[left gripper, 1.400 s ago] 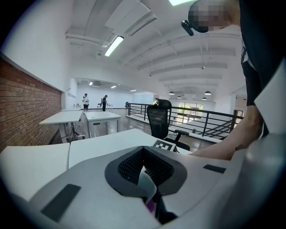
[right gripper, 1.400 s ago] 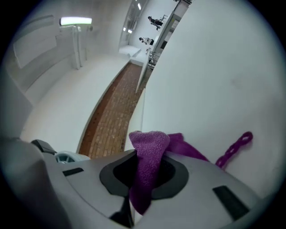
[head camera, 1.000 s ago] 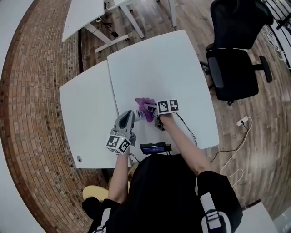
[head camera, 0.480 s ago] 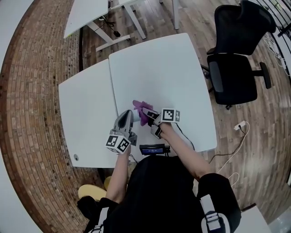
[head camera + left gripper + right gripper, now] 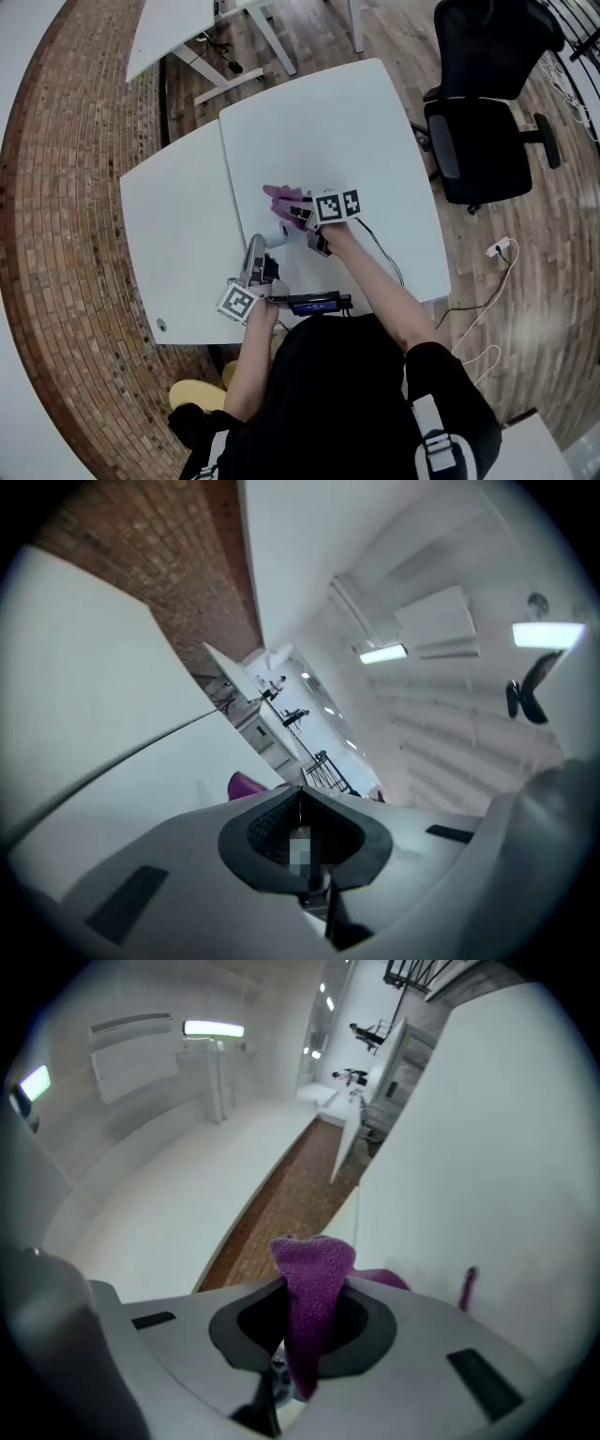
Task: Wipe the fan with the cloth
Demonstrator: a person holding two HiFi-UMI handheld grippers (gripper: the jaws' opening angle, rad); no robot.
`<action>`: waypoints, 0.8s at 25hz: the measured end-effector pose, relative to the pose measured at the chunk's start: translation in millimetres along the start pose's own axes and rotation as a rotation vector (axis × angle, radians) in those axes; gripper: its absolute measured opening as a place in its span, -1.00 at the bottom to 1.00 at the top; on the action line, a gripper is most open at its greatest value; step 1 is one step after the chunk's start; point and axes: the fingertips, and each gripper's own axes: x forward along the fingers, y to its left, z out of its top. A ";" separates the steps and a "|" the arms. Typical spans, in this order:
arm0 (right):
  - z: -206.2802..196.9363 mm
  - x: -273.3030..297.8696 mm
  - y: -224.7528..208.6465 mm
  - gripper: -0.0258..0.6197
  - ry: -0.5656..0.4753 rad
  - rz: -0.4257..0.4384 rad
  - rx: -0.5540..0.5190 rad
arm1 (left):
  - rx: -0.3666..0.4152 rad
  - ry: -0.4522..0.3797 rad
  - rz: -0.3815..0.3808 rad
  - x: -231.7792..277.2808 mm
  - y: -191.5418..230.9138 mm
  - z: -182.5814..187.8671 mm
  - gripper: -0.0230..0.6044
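We cannot make out the fan for sure. A small whitish thing [image 5: 275, 232] just past the tip of the left gripper [image 5: 260, 247], and just below the cloth, may be it. The purple cloth [image 5: 281, 196] is above the middle of the white table [image 5: 375, 122]. The right gripper [image 5: 300, 212] has its jaws closed on a fold of it, which stands up between them in the right gripper view. The left gripper's jaws are pressed fully together, and we see nothing between them.

We judge that fetching the cloth is done and that it is now close to the whitish thing. How much has been wiped we cannot tell, so we count the wiping as still to do.

A black device [image 5: 316, 305] sits at the table's near edge, with a cable [image 5: 382, 261] running along the top beside the right arm. It could snag a wide stroke. A second table [image 5: 173, 244] butts against the left side. A black office chair [image 5: 483, 122] stands well apart, as does a plug [image 5: 502, 248] on the wood floor.
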 end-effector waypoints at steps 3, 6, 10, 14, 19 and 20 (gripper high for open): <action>-1.9 22.9 31.2 -0.79 0.141 0.113 -0.035 | -0.284 -0.201 0.031 1.4 18.9 21.7 -0.93; -21.1 20.9 36.9 -0.79 0.219 0.105 -0.013 | -0.339 -0.258 0.059 5.7 30.4 34.8 -0.93; -23.2 1.4 27.8 -0.79 0.045 0.097 0.211 | -0.128 -0.043 -0.040 28.8 0.9 37.6 -0.93; -36.3 -31.1 -13.0 -0.79 -0.122 0.004 0.431 | 0.273 0.217 -0.054 40.4 -18.2 20.4 -0.93; -40.8 -31.6 -10.3 -0.80 -0.203 0.068 0.569 | 0.520 0.321 0.030 47.5 -17.2 6.5 -0.93; -40.6 -25.2 -4.3 -0.79 -0.195 0.099 0.571 | 0.556 0.331 0.051 47.7 -14.4 2.6 -0.92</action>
